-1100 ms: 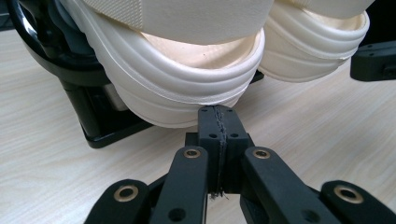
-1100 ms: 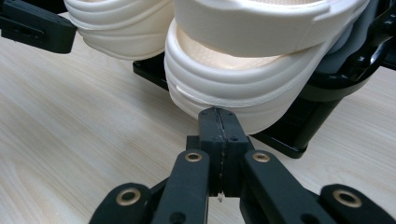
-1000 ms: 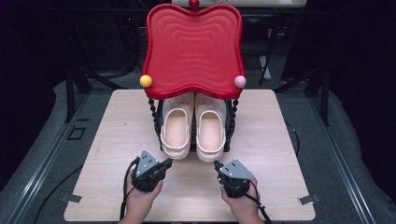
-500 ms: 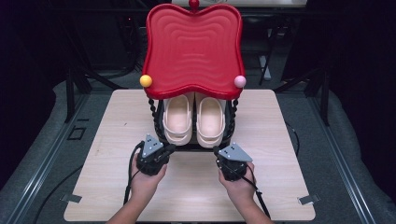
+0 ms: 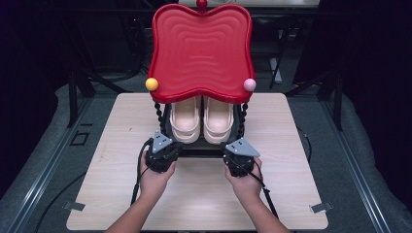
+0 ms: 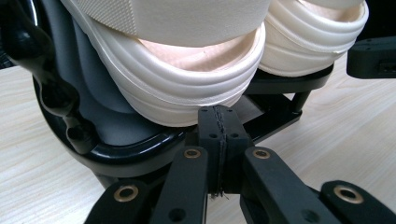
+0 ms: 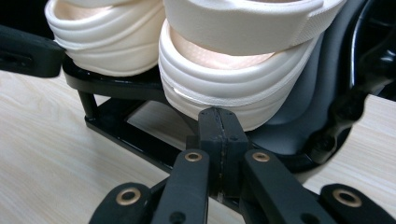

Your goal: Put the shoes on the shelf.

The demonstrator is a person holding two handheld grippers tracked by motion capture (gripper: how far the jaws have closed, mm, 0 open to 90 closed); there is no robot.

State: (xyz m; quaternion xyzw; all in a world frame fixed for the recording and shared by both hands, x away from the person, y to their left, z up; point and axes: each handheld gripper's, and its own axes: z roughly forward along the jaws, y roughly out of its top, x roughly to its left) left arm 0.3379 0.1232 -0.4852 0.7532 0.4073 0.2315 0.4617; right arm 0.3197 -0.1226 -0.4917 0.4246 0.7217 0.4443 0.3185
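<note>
Both closed, empty grippers, left gripper (image 6: 219, 122) and right gripper (image 7: 219, 123), have been advanced to the cream sandals (image 5: 200, 120) just ahead; opening is needed before grasping.

Pale wood table (image 5: 116, 194), grey floor (image 5: 43, 160), dark surroundings.

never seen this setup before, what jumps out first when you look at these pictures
A big wavy red tray tops a black rack at the table's far middle, with a yellow ball and a pink ball at its front corners. Beneath it sit cream sandals, side by side. The left gripper and right gripper, fingers shut, sit close up at the sandals' ends.
</note>
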